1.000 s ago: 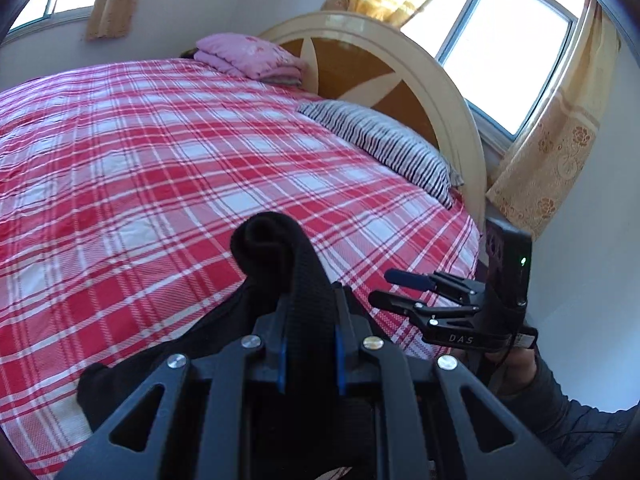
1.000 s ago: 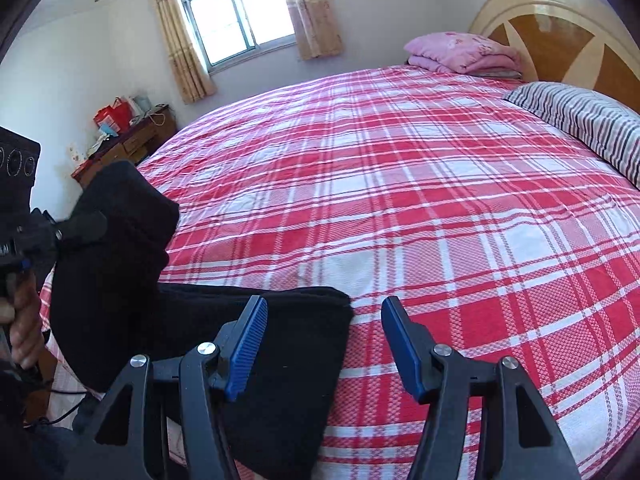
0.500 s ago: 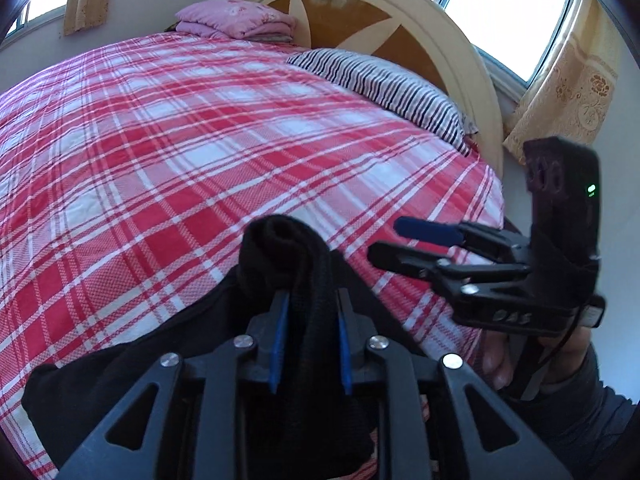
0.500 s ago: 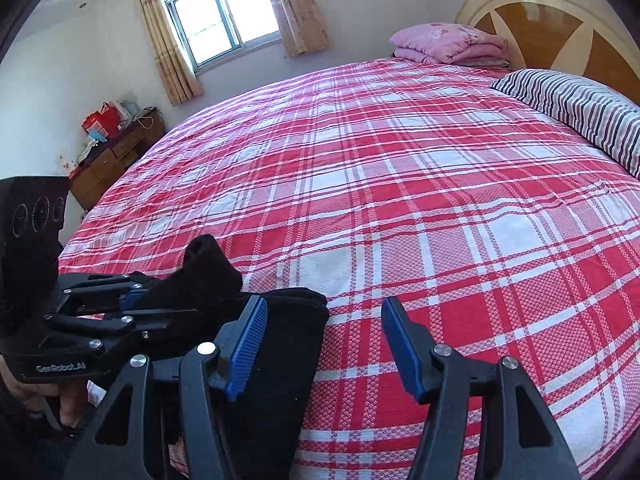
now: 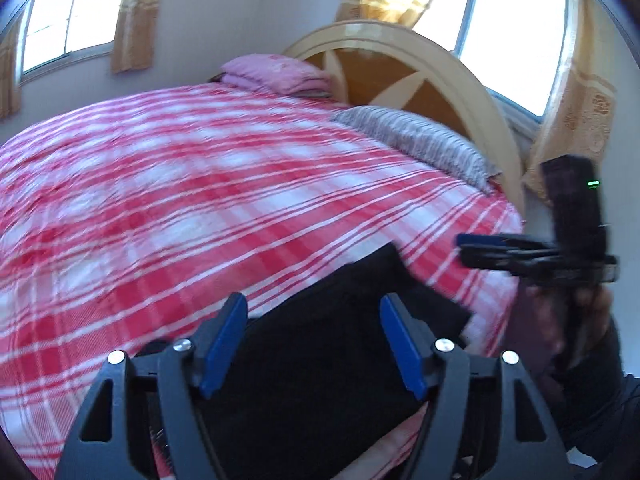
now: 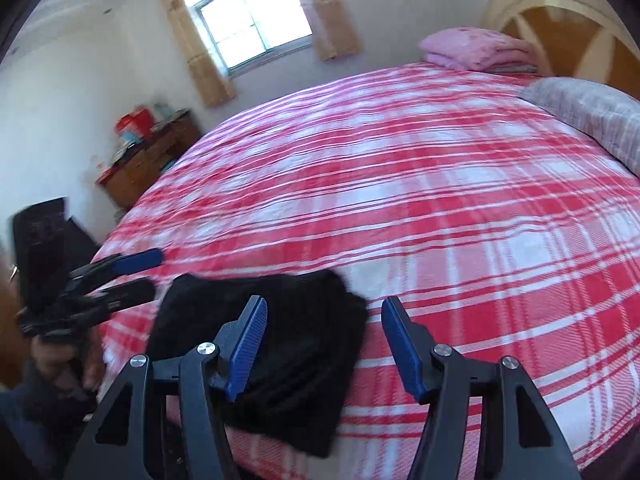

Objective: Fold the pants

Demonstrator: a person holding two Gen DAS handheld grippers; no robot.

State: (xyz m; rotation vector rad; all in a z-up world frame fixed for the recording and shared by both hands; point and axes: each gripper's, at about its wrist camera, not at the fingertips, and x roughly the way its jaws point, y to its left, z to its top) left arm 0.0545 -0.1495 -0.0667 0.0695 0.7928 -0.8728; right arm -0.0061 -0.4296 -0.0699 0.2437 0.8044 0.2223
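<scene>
The black pants (image 5: pixel 360 292) lie as a folded bundle on the near edge of the red plaid bed (image 5: pixel 160 200). My left gripper (image 5: pixel 312 340) hovers just above and behind them. Its jaws are opening, and the blue pads touch no cloth. In the right wrist view the pants (image 6: pixel 304 312) sit under and left of my right gripper (image 6: pixel 324 340), which is open and holds nothing. The left gripper (image 6: pixel 154 276) shows at the left edge, with its fingers spread and clear of the pants. The right gripper (image 5: pixel 464 248) appears at the right in the left wrist view, in a person's hand.
A striped pillow (image 5: pixel 416 140) and a folded pink blanket (image 5: pixel 276 76) lie by the round wooden headboard (image 5: pixel 400 64). A wooden dresser (image 6: pixel 148 160) with red items stands by the far wall under a window. The plaid cover stretches wide beyond the pants.
My left gripper let go of the raised fold of the pants and its jaws spread. The pants now lie flat on the bed. Both views are blurred and show more of the room.
</scene>
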